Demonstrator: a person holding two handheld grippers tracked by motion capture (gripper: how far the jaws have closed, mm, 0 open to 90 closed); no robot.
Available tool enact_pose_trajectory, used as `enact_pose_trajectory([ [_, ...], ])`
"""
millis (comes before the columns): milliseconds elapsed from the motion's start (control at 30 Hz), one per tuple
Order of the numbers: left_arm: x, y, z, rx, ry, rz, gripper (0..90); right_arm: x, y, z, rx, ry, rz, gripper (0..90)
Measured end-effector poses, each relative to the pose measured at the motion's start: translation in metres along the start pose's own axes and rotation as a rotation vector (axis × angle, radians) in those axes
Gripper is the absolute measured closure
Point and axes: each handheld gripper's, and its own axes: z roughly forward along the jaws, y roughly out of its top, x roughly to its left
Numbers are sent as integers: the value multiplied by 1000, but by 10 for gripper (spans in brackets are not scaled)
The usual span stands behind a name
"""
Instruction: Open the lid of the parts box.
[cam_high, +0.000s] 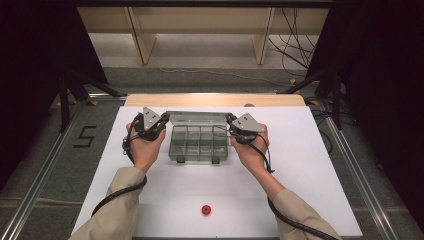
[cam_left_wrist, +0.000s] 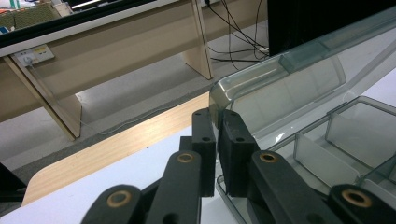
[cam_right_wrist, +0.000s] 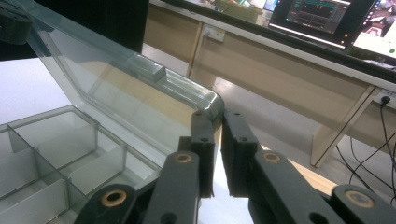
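A clear plastic compartment box (cam_high: 196, 158) stands mid-table with its lid (cam_high: 196, 118) raised behind it. My left gripper (cam_high: 163, 120) is shut on the lid's left corner, and my right gripper (cam_high: 230, 121) is shut on its right corner. In the left gripper view the jaws (cam_left_wrist: 217, 127) pinch the rounded edge of the lid (cam_left_wrist: 289, 79), with the box's bare compartments (cam_left_wrist: 336, 140) to the right. In the right gripper view the jaws (cam_right_wrist: 217, 127) clamp the other corner of the lid (cam_right_wrist: 116, 79), with compartments (cam_right_wrist: 56, 149) at lower left.
A small red round piece (cam_high: 206, 210) lies near the front edge of the white table sheet (cam_high: 310, 165). Wooden bench legs (cam_high: 142, 40) and cables (cam_high: 295, 45) stand on the floor beyond the table. Metal rails (cam_high: 350, 170) run along both sides.
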Motion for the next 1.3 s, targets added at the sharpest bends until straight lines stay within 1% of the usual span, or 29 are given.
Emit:
enact_pose_trajectory([
  [67, 0, 0, 1, -5, 1, -8, 854, 0, 0, 1, -2, -6, 3, 843],
  [100, 0, 0, 1, -7, 2, -9, 854, 0, 0, 1, 1, 2, 10, 843],
  [200, 0, 0, 1, -6, 4, -17, 855, -1, 1, 1, 2, -2, 16, 844],
  [333, 1, 0, 2, -14, 1, -37, 858, -1, 1, 2, -2, -2, 20, 844],
  [433, 1, 0, 3, -10, 0, -37, 858, -2, 1, 3, -4, -1, 24, 844],
  [567, 1, 1, 4, -13, 4, -47, 858, -2, 1, 4, -3, -6, 29, 844],
  [667, 2, 1, 5, -11, 2, -49, 858, -2, 1, 5, -8, 0, 33, 845],
  [700, 3, 1, 5, -12, 1, -49, 858, -3, 2, 5, -7, -7, 31, 845],
  [767, 4, 2, 6, -14, 0, -53, 858, -3, 2, 6, -5, -8, 41, 845],
  [833, 4, 2, 7, -12, -1, -55, 859, -3, 2, 6, -6, -8, 40, 845],
  [933, 4, 2, 9, -17, 1, -68, 859, -4, 2, 7, -9, -10, 46, 846],
  [1067, 5, 3, 10, -14, -1, -64, 859, -4, 3, 8, -10, -8, 53, 846],
  [1167, 6, 4, 11, -15, -2, -74, 859, -5, 3, 9, -13, -8, 56, 846],
  [1300, 7, 4, 12, -15, -2, -72, 860, -5, 3, 10, -14, -8, 58, 846],
])
